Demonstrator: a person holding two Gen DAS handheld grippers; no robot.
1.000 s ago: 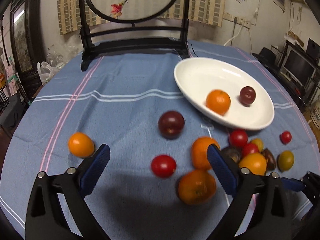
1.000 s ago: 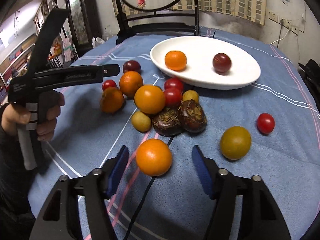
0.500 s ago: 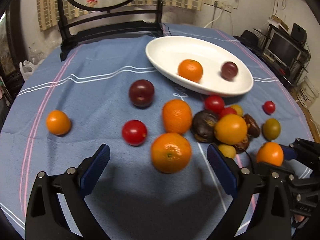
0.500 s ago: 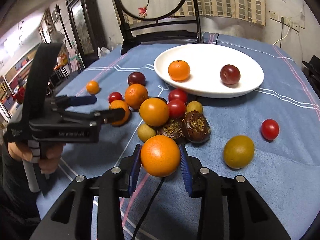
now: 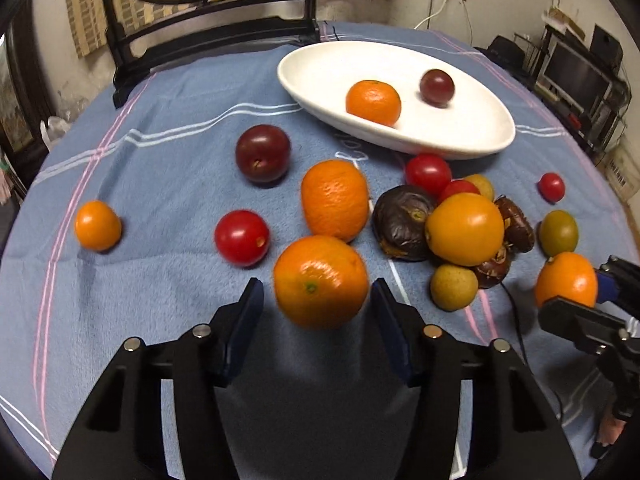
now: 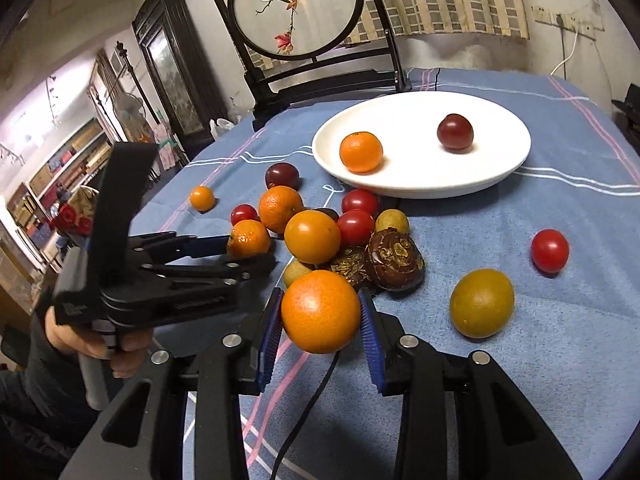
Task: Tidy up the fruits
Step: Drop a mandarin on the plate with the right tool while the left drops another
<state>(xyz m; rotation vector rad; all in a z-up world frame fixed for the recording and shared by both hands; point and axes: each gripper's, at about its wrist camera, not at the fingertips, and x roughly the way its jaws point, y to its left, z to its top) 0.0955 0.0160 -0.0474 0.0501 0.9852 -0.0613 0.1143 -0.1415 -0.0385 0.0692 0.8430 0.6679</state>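
Two black plastic hand-held grippers (image 6: 320, 344) (image 5: 316, 320): ribbed blue pads on fingers (image 6: 370, 332), silver screws, pale embossed lettering; bare-skinned hand (image 6: 100, 344), dark sleeve.

Blue tablecloth (image 6: 560, 360) with white and pink stripes, white plate (image 6: 500, 176), bright orange citrus (image 6: 321, 311), red tomato (image 6: 549, 250), dark maroon plum (image 6: 455, 131), blue-padded black gripper fingers (image 6: 370, 336)

A fuzzy blue cloth table cover (image 5: 168, 184) carries a glossy white oval ceramic plate (image 6: 500, 160) and wrinkled matt dark-brown fruits (image 6: 394, 260).
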